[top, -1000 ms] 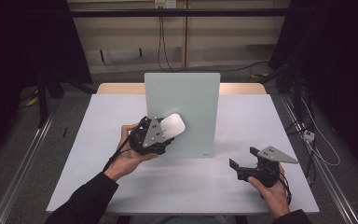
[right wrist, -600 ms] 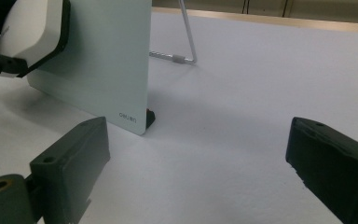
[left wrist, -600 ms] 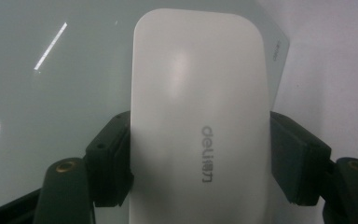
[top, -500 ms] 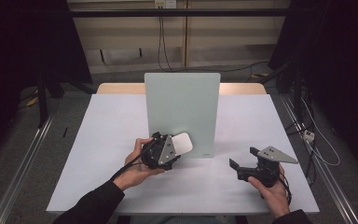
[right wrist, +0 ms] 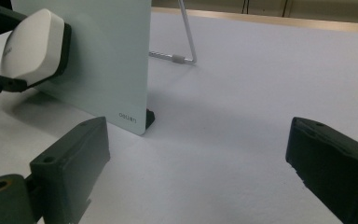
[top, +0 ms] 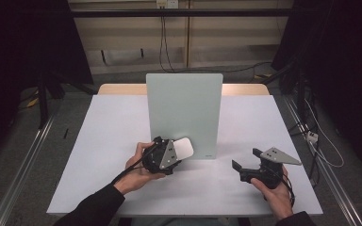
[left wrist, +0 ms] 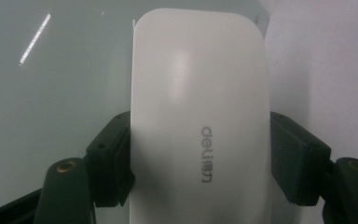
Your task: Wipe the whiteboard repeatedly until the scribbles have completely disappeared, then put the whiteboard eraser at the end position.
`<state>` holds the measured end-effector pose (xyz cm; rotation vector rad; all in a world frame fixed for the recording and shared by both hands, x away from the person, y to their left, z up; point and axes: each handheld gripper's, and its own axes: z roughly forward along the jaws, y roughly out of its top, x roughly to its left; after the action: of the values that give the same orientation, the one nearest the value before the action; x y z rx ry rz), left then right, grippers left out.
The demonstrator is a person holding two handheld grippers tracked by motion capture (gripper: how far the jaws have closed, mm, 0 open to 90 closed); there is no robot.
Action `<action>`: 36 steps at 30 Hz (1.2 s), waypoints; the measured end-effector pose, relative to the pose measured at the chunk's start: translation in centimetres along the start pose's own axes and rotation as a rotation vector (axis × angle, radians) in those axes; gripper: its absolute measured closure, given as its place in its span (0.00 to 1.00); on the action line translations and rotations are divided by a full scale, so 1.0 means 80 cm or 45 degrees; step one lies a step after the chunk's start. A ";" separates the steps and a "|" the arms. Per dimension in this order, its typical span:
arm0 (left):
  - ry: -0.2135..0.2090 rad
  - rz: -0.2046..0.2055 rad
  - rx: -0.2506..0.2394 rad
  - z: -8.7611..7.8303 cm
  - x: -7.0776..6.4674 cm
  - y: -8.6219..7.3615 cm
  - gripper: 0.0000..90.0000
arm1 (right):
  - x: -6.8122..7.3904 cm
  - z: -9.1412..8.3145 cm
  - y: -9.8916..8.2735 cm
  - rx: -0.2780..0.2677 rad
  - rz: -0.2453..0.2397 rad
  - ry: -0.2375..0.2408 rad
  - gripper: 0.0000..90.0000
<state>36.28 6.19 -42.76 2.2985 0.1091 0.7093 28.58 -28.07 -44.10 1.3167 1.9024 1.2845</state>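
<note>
The left gripper [top: 169, 157], black with a grey 3-cornered plate on top, is clenched on a white eraser [top: 183, 148], a smooth, glossy block with rounded corners. In the left gripper view the 2 matte black jaws press the eraser's long sides [left wrist: 198, 126], and grey lettering runs along its face. The eraser sits low against the left part of the board [top: 185, 113], close above the table [top: 108, 136].

The board is a pale green, glassy rectangle standing upright near the middle of the table, its surface catching streaks of light in the left gripper view. The right gripper view shows what the high view hides: the eraser's dark underside pad facing the board, a small printed mark at the board's lower corner, a black foot [right wrist: 150, 116] under that corner, and a thin wire stand [right wrist: 186, 46] propping the board from behind.

The table is a flat, matte white sheet over a wooden top whose edge shows at the far side.

The right gripper [top: 245, 170] rests well apart to the right, held in a hand [top: 275, 195] near the front edge, pointing towards the board. Its 2 blocky jaws are released, wide apart with bare table between them.
</note>
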 end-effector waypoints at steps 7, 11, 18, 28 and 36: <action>0.039 -0.062 -0.046 -0.014 0.018 0.002 0.34 | 0.000 0.000 0.000 -0.002 -0.002 0.001 0.07; 0.047 -0.130 -0.081 -0.023 0.025 0.001 0.34 | 0.000 0.001 0.000 -0.003 0.002 0.001 0.07; -0.006 -0.311 -0.130 -0.045 0.049 -0.008 0.34 | 0.000 0.004 0.001 0.007 0.012 0.004 0.07; -0.058 -0.435 -0.177 -0.068 0.064 -0.014 0.34 | 0.001 0.004 0.001 0.004 -0.002 0.011 0.07; -0.179 -0.466 -0.159 -0.069 0.061 -0.013 0.34 | 0.002 0.003 0.001 0.006 -0.009 0.010 0.07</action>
<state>37.66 11.67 -37.90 2.1214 0.3968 0.3562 28.73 -27.86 -44.13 1.3084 1.9148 1.2842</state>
